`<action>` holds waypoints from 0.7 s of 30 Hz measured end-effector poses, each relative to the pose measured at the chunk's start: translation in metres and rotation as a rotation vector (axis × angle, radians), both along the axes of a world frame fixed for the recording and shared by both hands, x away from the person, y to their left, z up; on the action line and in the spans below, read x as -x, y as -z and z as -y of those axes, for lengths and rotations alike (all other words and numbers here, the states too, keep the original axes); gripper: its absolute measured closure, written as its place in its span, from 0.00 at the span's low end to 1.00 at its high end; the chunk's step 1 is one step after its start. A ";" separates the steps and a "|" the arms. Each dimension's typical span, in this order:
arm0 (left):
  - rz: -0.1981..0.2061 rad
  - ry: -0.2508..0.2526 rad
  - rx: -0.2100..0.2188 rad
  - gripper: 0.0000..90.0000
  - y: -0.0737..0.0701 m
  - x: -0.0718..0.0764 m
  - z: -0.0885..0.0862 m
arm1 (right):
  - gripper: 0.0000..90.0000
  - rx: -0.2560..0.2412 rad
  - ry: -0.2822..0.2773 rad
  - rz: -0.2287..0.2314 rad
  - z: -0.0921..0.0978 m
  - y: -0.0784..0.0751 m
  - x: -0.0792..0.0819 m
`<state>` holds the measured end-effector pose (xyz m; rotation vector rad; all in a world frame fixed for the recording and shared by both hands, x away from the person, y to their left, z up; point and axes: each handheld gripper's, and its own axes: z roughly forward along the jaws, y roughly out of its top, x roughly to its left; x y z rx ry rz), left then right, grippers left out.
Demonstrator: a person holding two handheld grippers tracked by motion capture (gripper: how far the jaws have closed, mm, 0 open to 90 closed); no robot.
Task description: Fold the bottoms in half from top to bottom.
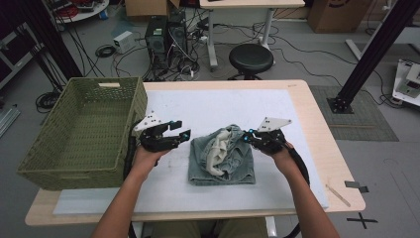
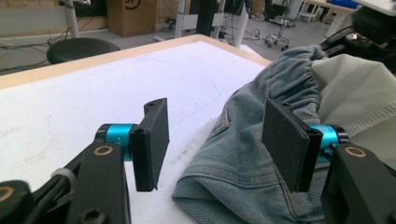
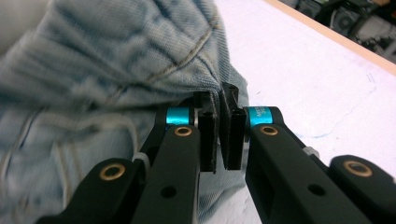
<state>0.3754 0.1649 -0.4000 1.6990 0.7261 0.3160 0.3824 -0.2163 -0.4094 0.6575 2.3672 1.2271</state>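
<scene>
A crumpled pair of light blue denim shorts (image 1: 228,166) lies in the middle of the white mat (image 1: 213,106), with its pale lining (image 1: 216,150) turned outward. My left gripper (image 1: 181,131) hovers just left of the shorts. In the left gripper view it (image 2: 217,140) stands open, with the denim (image 2: 243,163) under and beyond the right-hand jaw and the lining (image 2: 359,93) behind. My right gripper (image 1: 249,135) is at the garment's upper right edge. In the right gripper view it (image 3: 219,119) is shut on a fold of the denim (image 3: 116,60).
A green woven basket (image 1: 84,129) stands on the table's left end, close to my left hand. A thin wooden stick (image 1: 338,195) lies near the front right corner. Beyond the table's far edge are a black stool (image 1: 250,57) and computer towers (image 1: 166,34).
</scene>
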 end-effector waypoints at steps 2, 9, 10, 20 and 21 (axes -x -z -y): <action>-0.003 -0.002 -0.008 0.46 0.001 -0.001 0.002 | 0.98 0.021 -0.024 0.010 0.003 0.002 0.005; -0.007 -0.036 -0.002 0.43 0.001 -0.004 0.003 | 0.75 -0.059 0.016 -0.038 0.020 -0.004 0.010; -0.006 -0.041 -0.004 0.42 0.001 -0.005 0.003 | 0.75 -0.082 0.025 -0.040 0.023 -0.008 0.009; -0.035 -0.066 0.003 0.37 0.005 -0.011 0.001 | 0.68 -0.200 0.038 -0.108 -0.011 -0.044 -0.005; -0.037 -0.066 0.004 0.37 0.005 -0.011 0.000 | 0.72 -0.172 0.009 -0.133 -0.017 -0.043 -0.004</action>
